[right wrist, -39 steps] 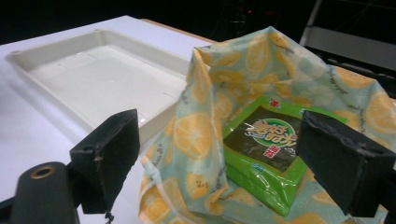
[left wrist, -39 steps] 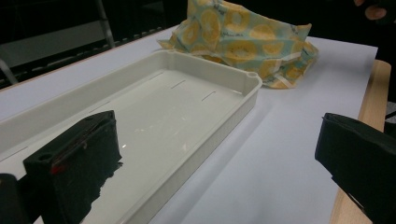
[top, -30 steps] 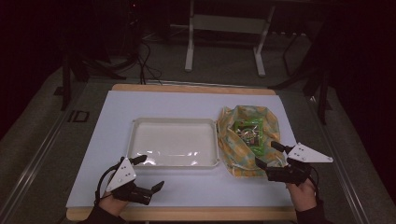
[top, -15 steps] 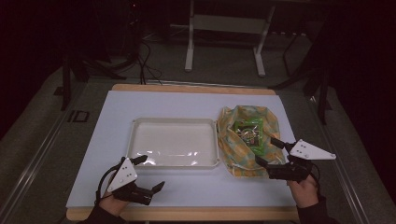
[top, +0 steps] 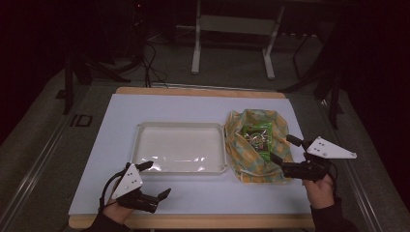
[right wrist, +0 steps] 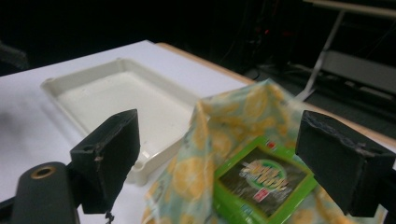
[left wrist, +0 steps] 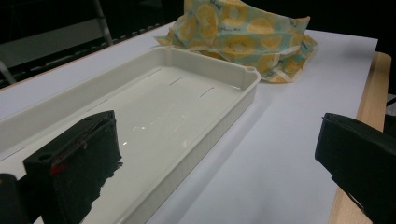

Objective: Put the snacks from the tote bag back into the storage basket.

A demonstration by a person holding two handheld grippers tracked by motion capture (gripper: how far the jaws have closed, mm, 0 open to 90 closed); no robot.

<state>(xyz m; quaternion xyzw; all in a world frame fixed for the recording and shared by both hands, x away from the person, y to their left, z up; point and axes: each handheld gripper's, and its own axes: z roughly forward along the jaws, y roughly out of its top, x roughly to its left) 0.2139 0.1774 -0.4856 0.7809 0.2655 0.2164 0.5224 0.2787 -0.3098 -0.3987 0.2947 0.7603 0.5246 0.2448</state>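
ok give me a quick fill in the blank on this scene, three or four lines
1. The green packet lies on the yellow patterned ____.
2. The white tray holds ____.
3. The right gripper has its jaws ____ beside the cloth.
4. The left gripper hovers at the tray's ____ edge, on the person's side.

Missing words: cloth; nothing; open; near

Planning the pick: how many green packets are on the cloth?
1: a green packet lies on the yellow patterned cloth, right of the tray. Cloth folds may hide more.
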